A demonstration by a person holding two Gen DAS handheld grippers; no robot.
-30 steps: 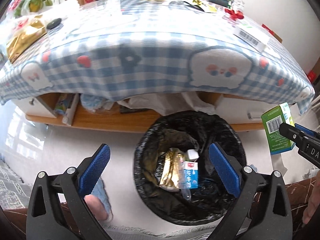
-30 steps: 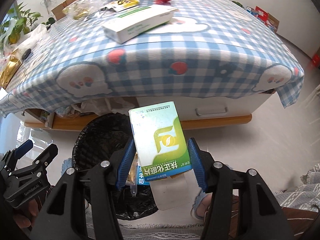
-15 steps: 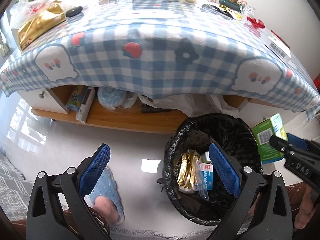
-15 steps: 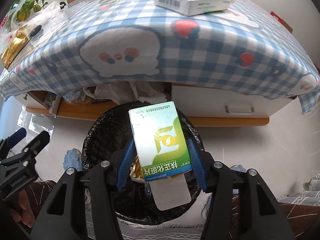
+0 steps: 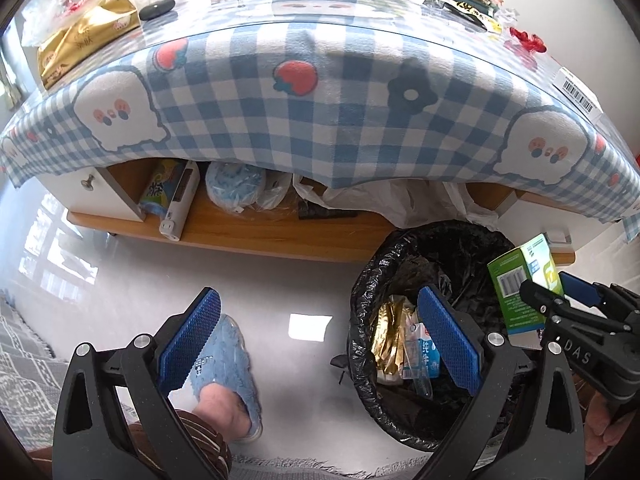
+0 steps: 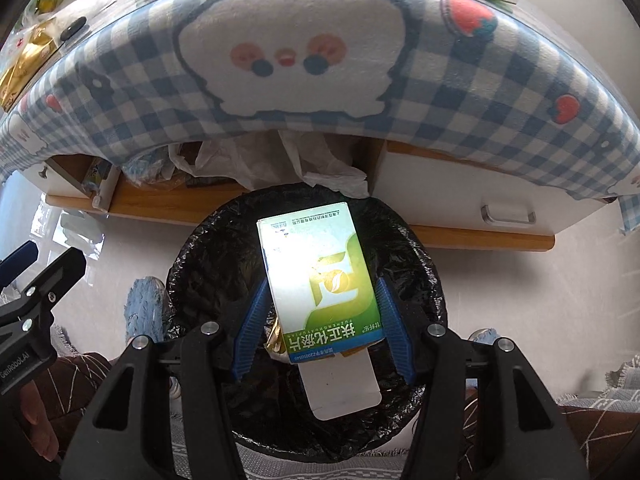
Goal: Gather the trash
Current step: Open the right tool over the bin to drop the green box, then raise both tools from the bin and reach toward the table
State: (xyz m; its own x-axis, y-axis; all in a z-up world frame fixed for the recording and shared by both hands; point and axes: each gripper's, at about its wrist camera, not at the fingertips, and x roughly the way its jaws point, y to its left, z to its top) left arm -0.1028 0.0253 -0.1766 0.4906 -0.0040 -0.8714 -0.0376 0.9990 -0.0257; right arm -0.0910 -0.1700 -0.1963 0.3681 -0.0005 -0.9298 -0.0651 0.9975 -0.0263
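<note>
Green-and-white medicine box (image 6: 320, 284) sits clamped between the blue pads of the right gripper (image 6: 320, 334), held directly above the open mouth of the black-lined trash bin (image 6: 424, 276). Its end flap hangs open toward the camera, and the printed face, with Chinese lettering, faces up. From the left wrist view the same box (image 5: 520, 280) shows its barcode side at the right edge, above the bin's (image 5: 364, 280) far-right rim, pinched in the right gripper (image 5: 550, 292).

Inside the bin lie a crumpled gold foil wrapper (image 5: 390, 332) and a small blue-and-white milk carton (image 5: 424, 352), touching each other on the black liner.

The left gripper (image 5: 316, 344) hangs with its jaws wide apart and nothing between them; one pad is over the grey floor, the other over the bin's near-left side. A foot in a fluffy blue slipper (image 5: 224, 364) rests on the floor just left of the bin.

Behind the bin stands a low table draped in a blue checked tablecloth (image 5: 320, 112) with ghost and strawberry figures. On its wooden lower shelf (image 5: 248, 232) sit a white power strip (image 5: 180, 204) and some bagged items, and crumpled white plastic hangs just behind the bin.
</note>
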